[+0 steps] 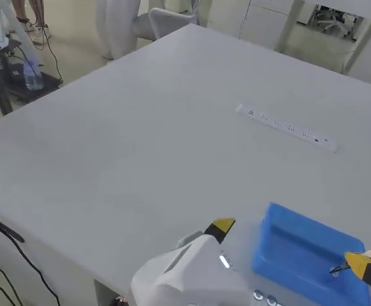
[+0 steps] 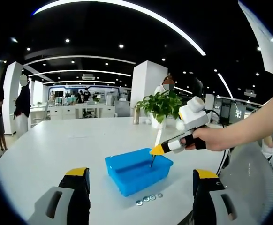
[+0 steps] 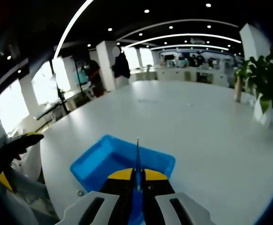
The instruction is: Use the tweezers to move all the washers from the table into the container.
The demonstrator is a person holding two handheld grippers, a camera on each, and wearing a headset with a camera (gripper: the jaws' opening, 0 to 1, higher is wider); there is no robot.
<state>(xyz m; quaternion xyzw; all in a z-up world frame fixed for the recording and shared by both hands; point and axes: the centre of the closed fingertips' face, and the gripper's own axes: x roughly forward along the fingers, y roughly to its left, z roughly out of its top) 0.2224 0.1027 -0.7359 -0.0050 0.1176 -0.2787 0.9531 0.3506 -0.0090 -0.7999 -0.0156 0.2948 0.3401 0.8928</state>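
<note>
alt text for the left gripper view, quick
A hand holds the right gripper, clamping tweezers whose tip points down into a blue container on a white table. A row of washers lies before it, between the open jaws of the left gripper.

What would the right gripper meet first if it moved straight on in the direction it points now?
Most likely the blue container. The right gripper, shut on the tweezers, aims their tip down into it, so the tip would probably touch the inner floor first, though depth is unclear.
</note>
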